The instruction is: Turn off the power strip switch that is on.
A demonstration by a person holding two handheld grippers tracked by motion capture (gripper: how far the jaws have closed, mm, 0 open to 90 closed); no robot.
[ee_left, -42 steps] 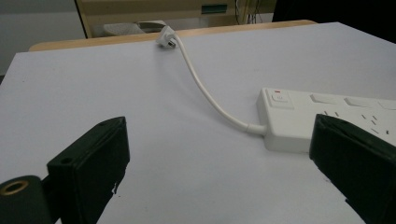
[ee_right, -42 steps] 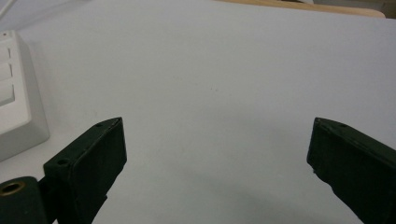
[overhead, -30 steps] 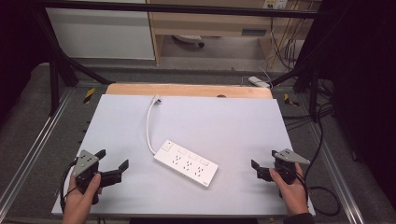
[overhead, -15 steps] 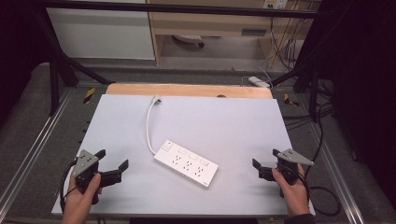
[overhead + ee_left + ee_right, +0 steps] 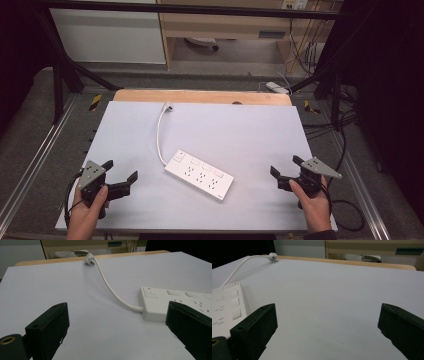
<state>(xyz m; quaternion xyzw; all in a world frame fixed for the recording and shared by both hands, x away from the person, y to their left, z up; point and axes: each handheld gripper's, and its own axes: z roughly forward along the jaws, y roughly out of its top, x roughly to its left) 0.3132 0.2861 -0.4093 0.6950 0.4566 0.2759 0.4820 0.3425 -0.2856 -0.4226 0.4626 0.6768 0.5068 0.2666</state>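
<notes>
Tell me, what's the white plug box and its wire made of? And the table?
The power strip looks like hard white plastic: smooth, moulded sockets and switches, faint sheen. Its cord seems rubbery or soft plastic, since it curves freely to the plug. The table top looks like a matte pale sheet, maybe laminate or paper; its far edge looks like bare wood.

White rectangular plastic power strip (image 5: pixel 200 174) lies flat, sockets up, near the middle-front of the pale grey counter (image 5: pixel 240 130), set diagonally. One end carries a switch with a small red mark. Three rocker switches run above a row of outlets. Its short white cord (image 5: pixel 160 135) curves away toward the far edge, ending in a white plug (image 5: pixel 168 106), unplugged.
</notes>
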